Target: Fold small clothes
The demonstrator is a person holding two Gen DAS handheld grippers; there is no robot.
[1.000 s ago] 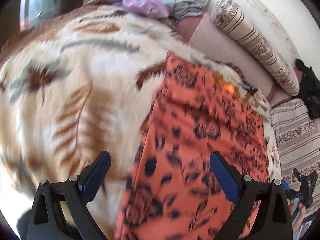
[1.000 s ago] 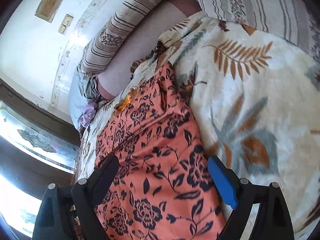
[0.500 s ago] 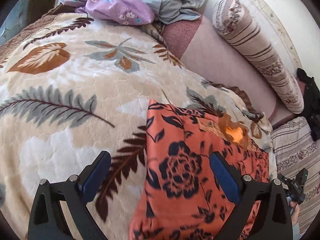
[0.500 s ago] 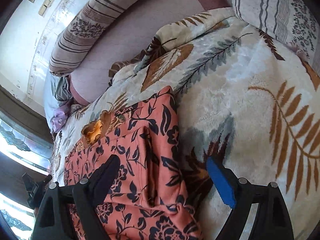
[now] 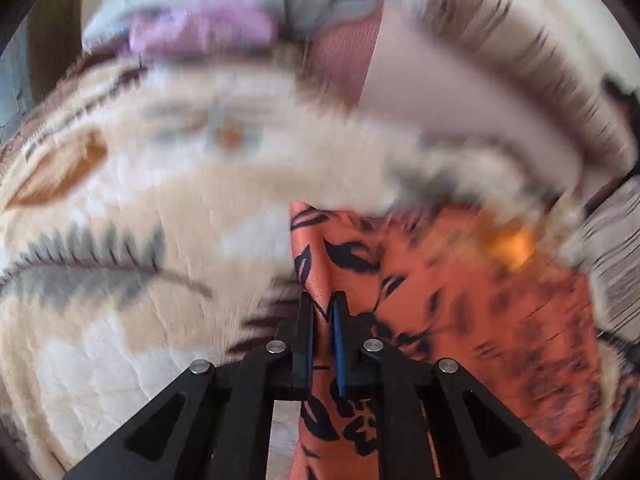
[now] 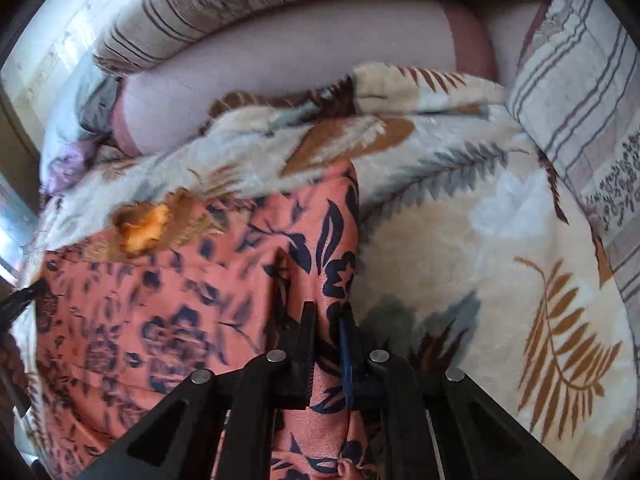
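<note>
Both grippers had closed since the earlier frames, where their fingers stood wide apart over the cloth; each now pinched a fold of the orange floral garment (image 6: 168, 320).

On the left, the left gripper (image 5: 323, 312) had its two fingers drawn together with a ridge of the garment's left edge standing up between them. That view was smeared by motion, so how deep the bite went could not be told. The garment lay on the leaf-patterned blanket (image 5: 120, 208), which spread away to the left, with a purple cloth (image 5: 200, 30) and a pale grey one bunched at the far edge.

Across the middle, the garment ran between the two grips, and an orange patch (image 6: 144, 226) sat at its far edge.

On the right, the right gripper (image 6: 326, 320) was likewise clamped on a raised pleat near the garment's right edge, with bare blanket just beside it and a striped pillow (image 6: 580, 80) further right. A striped bolster (image 6: 280, 0) ran along the back.

The step in hand looked like the grasp for a fold, with both near corners taken. The next move probably called for lifting both corners evenly and carrying them over to the far edge, keeping the cloth taut between the grips so it laid flat.
</note>
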